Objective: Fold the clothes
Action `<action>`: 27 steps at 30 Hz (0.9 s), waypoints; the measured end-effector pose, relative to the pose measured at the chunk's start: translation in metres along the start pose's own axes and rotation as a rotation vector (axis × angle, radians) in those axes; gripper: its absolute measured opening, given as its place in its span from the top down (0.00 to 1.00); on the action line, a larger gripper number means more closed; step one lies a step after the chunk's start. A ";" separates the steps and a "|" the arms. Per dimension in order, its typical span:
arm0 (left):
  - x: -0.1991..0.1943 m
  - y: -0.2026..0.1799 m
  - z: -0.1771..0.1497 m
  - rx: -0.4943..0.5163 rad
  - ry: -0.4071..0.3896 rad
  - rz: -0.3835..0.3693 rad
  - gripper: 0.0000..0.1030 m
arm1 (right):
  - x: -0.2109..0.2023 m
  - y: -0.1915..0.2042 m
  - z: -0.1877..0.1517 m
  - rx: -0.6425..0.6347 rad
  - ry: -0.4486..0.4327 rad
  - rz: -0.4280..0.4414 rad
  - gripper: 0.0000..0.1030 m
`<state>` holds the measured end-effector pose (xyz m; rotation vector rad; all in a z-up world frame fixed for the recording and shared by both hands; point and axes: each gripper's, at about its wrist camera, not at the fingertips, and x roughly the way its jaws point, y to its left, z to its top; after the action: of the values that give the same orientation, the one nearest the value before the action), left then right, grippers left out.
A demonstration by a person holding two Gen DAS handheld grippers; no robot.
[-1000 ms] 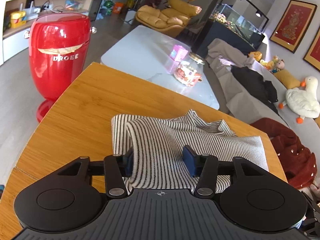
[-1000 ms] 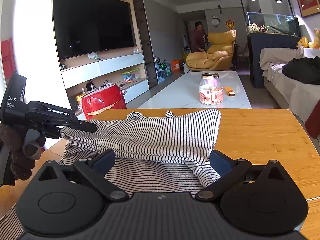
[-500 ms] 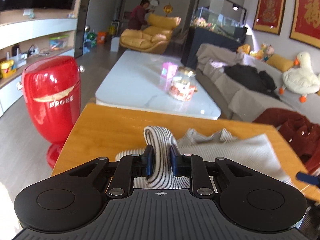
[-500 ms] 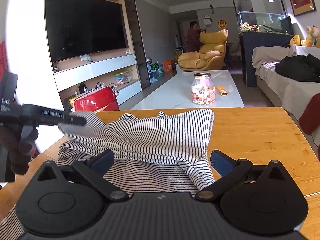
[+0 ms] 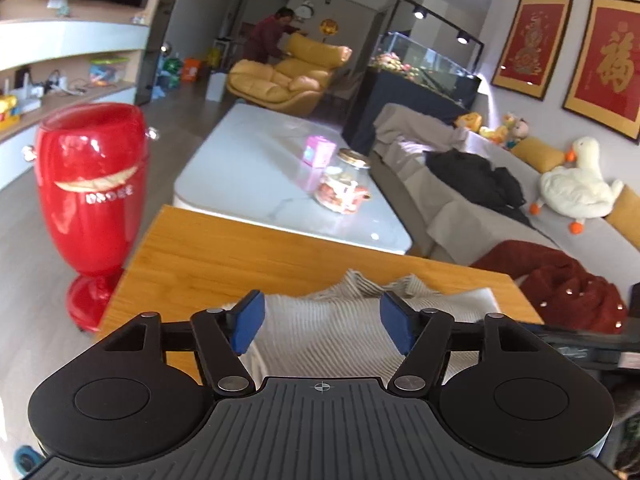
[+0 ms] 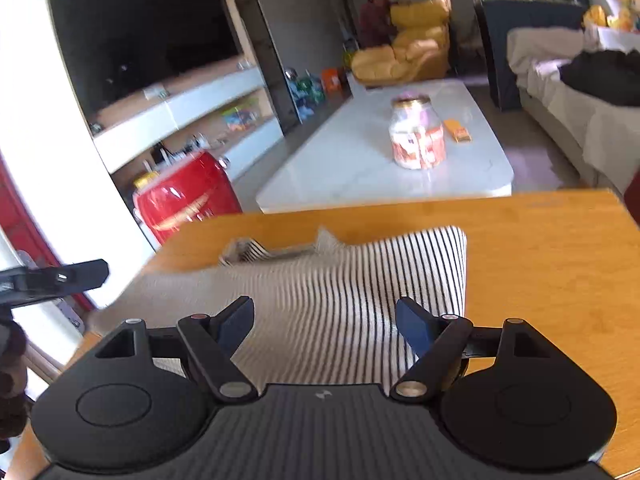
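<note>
The striped top (image 5: 336,328) lies on the wooden worktop (image 5: 224,248) just ahead of your left claw (image 5: 322,322). In this left wrist view its jaws are spread wide, with the cloth showing between the blue pads (image 5: 248,322) but nothing pinched. The neckline end ruffles up at the far edge, and the cloth is blurred, so you cannot count its layers here.

From the right wrist, your right claw (image 6: 326,326) is likewise spread and empty, poised over the near edge of the striped top (image 6: 360,276). The garment reads as a doubled panel with a rounded fold along its right side, and your left claw (image 6: 60,278) shows at the far left, clear of the fabric.

By my reading you are between folds, with both claws free. If another fold is wanted, it calls for pinching two matching corners and carrying them over evenly. If this shape is enough, only smoothing remains.
</note>
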<state>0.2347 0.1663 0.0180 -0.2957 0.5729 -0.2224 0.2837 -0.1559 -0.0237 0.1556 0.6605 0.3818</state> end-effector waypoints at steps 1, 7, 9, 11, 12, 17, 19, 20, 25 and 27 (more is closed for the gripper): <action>0.006 -0.002 -0.003 0.005 0.010 -0.003 0.29 | 0.004 0.000 -0.004 -0.018 0.011 -0.019 0.22; 0.045 -0.014 -0.024 0.041 0.075 -0.023 0.15 | -0.002 0.000 -0.013 -0.123 0.023 -0.055 0.22; 0.058 -0.019 -0.030 0.053 0.097 -0.030 0.08 | -0.004 -0.005 -0.013 -0.111 0.021 -0.043 0.17; 0.064 -0.025 -0.032 0.067 0.094 -0.015 0.05 | -0.006 -0.007 -0.014 -0.095 0.017 -0.021 0.12; 0.066 -0.028 -0.033 0.077 0.091 -0.004 0.05 | -0.006 -0.007 -0.015 -0.097 0.015 -0.021 0.08; 0.065 -0.029 -0.033 0.085 0.092 -0.004 0.05 | -0.004 0.000 -0.016 -0.118 0.016 -0.040 0.00; 0.063 -0.028 -0.032 0.079 0.093 -0.008 0.05 | -0.004 0.001 -0.015 -0.118 0.017 -0.043 0.00; 0.063 -0.028 -0.033 0.078 0.093 -0.008 0.04 | -0.004 0.001 -0.015 -0.118 0.020 -0.042 0.00; 0.062 -0.027 -0.032 0.095 0.108 -0.029 0.01 | -0.002 -0.003 -0.011 -0.115 0.056 -0.021 0.00; 0.060 -0.025 -0.032 0.100 0.123 -0.057 0.00 | -0.001 -0.004 -0.009 -0.119 0.072 -0.013 0.00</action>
<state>0.2629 0.1186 -0.0292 -0.2029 0.6737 -0.3249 0.2781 -0.1595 -0.0310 0.0245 0.7075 0.4150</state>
